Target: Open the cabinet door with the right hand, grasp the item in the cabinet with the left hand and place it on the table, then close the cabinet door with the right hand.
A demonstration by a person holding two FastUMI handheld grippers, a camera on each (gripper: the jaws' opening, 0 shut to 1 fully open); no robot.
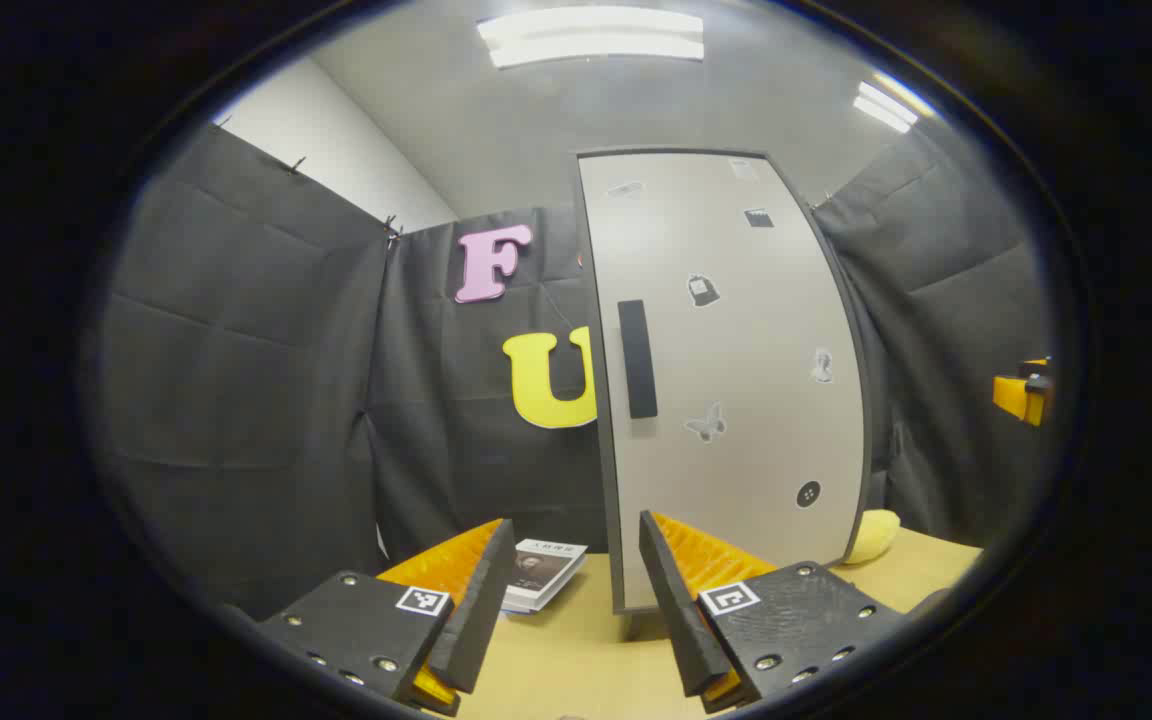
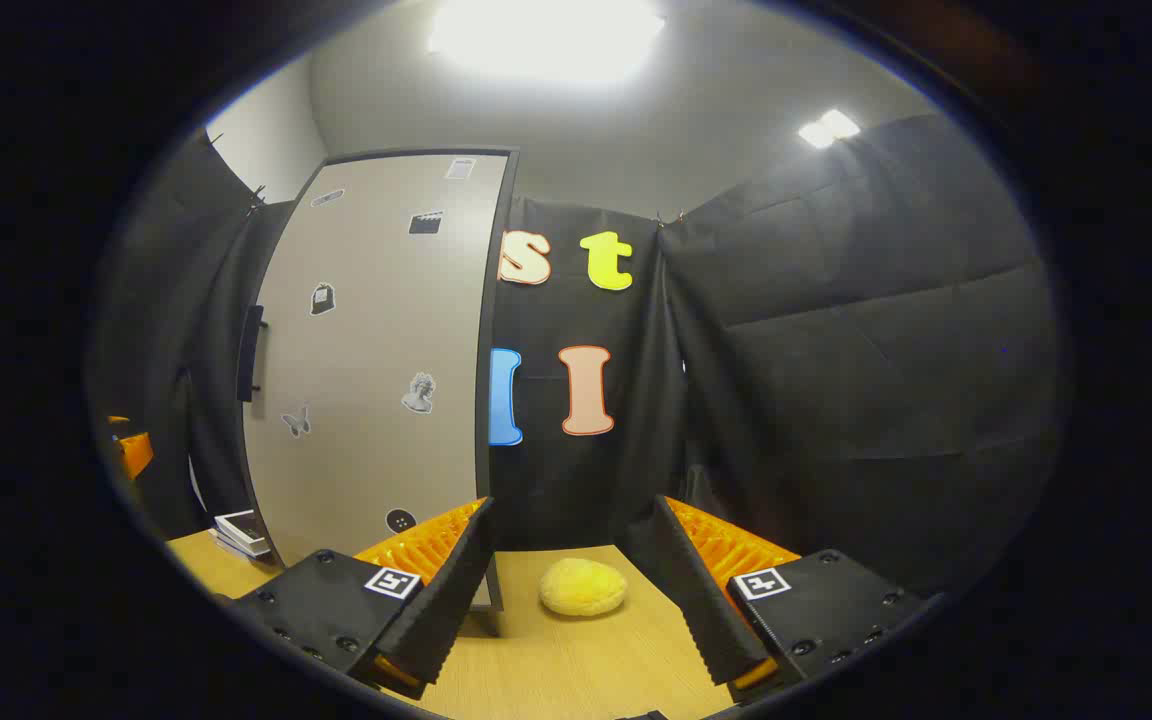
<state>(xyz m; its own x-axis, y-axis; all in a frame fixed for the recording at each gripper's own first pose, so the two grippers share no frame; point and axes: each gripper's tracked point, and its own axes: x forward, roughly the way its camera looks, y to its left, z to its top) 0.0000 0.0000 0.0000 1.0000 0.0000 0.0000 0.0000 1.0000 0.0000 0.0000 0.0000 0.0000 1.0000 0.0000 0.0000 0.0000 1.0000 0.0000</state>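
Cabinet door [image 1: 726,380] stands shut at frame centre, handle [image 1: 637,358] on its left edge; the item inside is hidden. Left gripper [image 1: 576,590] and right gripper [image 2: 576,590] hover with jaws wide, holding nothing. Risk: the right gripper slips off the slim handle or knocks the yellow lump [image 2: 582,586] on the table [image 2: 556,670].

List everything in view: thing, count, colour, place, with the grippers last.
cabinet: one, light grey, door shut, standing on the table
handle: one, dark, vertical, by the door's left edge in the left gripper view
stickers: several, grey and black, scattered on the door
books: small stack, white covers, left of the cabinet
yellow soft item: one, on the table right of the cabinet
table: one, light wood
left gripper: fingers open, empty
right gripper: fingers open, empty
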